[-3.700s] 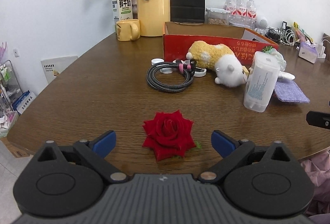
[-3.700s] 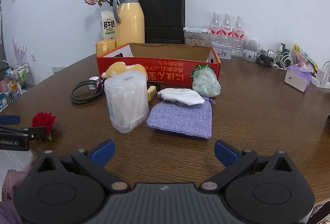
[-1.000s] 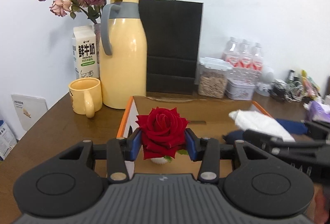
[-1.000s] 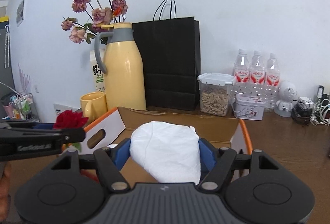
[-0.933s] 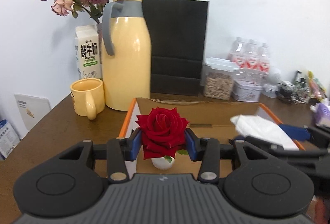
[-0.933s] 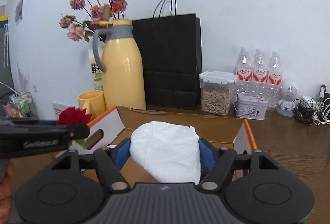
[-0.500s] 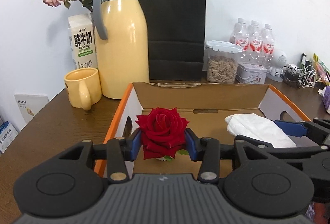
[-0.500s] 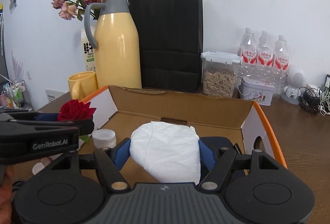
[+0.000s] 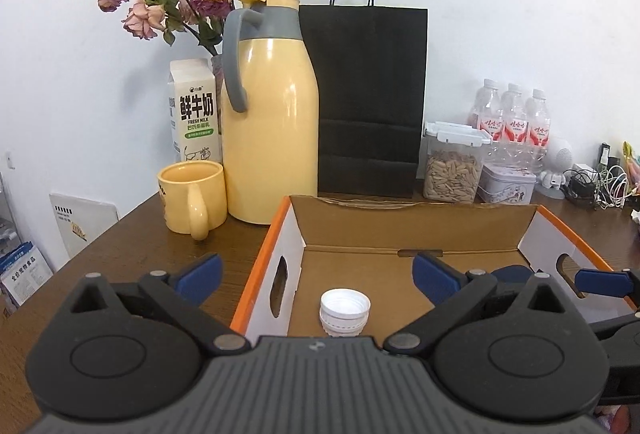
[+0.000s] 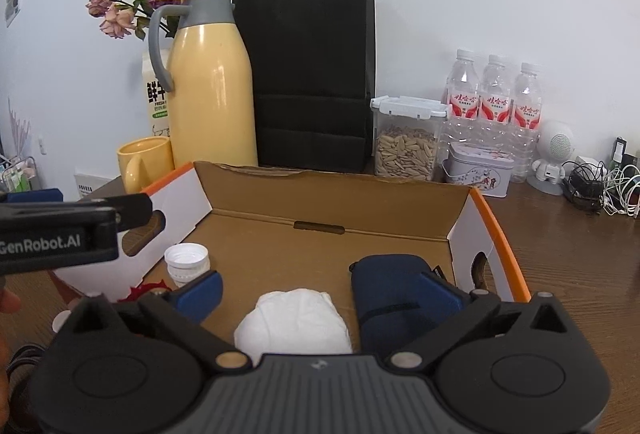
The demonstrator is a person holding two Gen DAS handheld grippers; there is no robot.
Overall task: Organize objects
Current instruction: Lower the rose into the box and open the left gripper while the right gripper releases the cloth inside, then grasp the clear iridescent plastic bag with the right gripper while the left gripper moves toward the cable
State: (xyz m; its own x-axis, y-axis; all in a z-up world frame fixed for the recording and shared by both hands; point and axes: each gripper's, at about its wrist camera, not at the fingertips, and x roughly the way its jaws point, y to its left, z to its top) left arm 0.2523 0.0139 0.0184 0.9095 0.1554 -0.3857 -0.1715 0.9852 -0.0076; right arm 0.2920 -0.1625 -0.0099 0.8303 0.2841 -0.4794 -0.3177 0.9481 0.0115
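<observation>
Right wrist view has my right tongs spread wide over the cardboard box; the jaws have just been opening and the white tissue wad now lies loose on the box floor between them, near the front edge, with nothing pressing on it. Just beside it on the right sits a dark blue pouch. A sliver of the red rose peeks out near the box's front left corner, close to a white cap.

Left tongs are wide too, jaws just opened, nothing gripped. Only the cap shows below them in that view; the rose is hidden there.

Handling-wise, my guess: the tissue is feather-light and squashy, so any grab across the middle works, but it'll deform and may snag on a pad. The rose looks soft and light, and its petals could crush, so I'd pinch gently across the head. The pouch looks soft as well, best taken across its width.
</observation>
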